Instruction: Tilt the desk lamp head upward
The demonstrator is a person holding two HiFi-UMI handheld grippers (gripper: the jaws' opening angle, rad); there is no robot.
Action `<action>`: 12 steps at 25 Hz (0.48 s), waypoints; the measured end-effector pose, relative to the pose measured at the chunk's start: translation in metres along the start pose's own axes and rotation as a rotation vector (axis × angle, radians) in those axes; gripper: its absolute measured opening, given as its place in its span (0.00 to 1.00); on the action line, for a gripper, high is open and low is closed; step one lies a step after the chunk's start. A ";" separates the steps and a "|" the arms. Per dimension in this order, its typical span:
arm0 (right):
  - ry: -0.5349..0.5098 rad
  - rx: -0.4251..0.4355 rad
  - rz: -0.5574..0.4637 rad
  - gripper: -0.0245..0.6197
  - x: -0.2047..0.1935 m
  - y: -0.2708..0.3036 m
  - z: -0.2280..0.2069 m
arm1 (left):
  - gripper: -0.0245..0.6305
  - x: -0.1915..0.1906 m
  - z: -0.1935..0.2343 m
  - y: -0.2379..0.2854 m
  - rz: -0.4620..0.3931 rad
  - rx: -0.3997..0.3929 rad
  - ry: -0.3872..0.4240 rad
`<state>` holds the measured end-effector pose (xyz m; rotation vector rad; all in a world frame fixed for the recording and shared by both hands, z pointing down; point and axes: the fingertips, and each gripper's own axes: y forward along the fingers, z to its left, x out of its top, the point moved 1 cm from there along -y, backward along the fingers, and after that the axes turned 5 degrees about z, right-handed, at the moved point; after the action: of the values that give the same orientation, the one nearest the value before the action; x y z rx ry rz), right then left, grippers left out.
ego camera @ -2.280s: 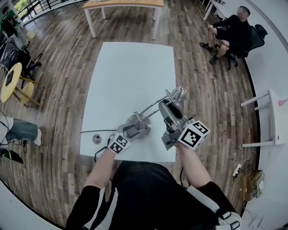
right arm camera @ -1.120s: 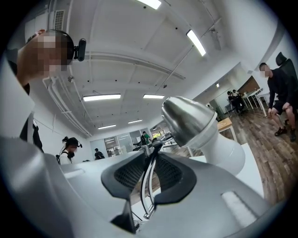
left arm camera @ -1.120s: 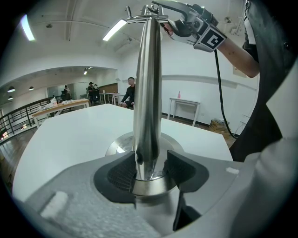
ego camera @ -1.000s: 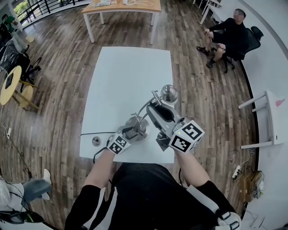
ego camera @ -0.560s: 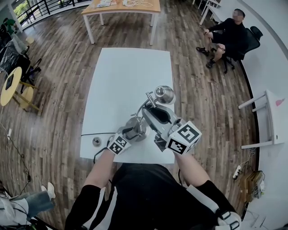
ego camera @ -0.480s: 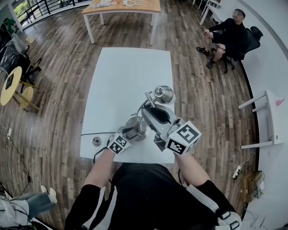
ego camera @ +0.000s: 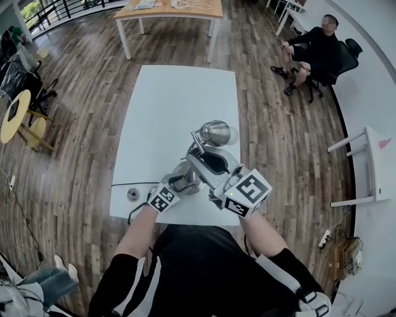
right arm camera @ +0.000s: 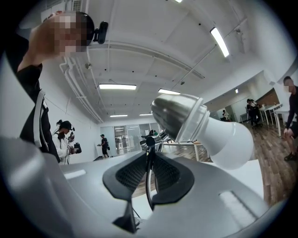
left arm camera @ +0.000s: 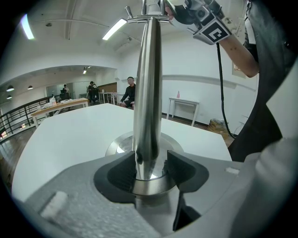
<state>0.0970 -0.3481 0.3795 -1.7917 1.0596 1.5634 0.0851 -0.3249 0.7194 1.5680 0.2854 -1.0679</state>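
Left tongs [left arm camera: 150, 168] clenched on lamp post [left arm camera: 148, 93] just above its base, near edge of white surface [ego camera: 179, 93]. Right tongs [right arm camera: 150, 175] just been closing, now pinching thin lamp arm [right arm camera: 149, 142] beside lamp head [right arm camera: 179, 116].

Table [ego camera: 179, 105] stands mid-floor. Lamp base [left arm camera: 116, 145] sits on the table near the front edge, with the post [left arm camera: 148, 93] upright on it. Head [ego camera: 215, 132] hangs over the table, behind and right of the base, with a thin wire [right arm camera: 147, 183] at its back end. Knob [ego camera: 132, 193] lies on the front left corner, left of the base. Second table [ego camera: 170, 8] is behind. Seated person [ego camera: 312, 43] is far right, side table [ego camera: 374, 161] right, round table [ego camera: 12, 111] left.
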 end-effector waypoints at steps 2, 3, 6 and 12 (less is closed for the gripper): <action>-0.038 0.008 0.015 0.11 -0.001 0.003 0.005 | 0.38 0.000 0.000 0.000 -0.004 -0.001 0.001; -0.049 0.014 0.020 0.11 -0.002 0.004 0.008 | 0.38 0.000 0.000 0.000 -0.006 -0.001 0.001; -0.067 0.029 0.028 0.10 -0.003 0.007 0.013 | 0.38 0.001 0.000 0.000 -0.008 -0.003 0.002; -0.122 0.048 0.054 0.10 -0.005 0.010 0.022 | 0.38 0.001 -0.002 0.001 -0.013 -0.004 0.003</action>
<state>0.0762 -0.3353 0.3816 -1.6264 1.0861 1.6427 0.0876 -0.3240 0.7192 1.5658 0.2997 -1.0744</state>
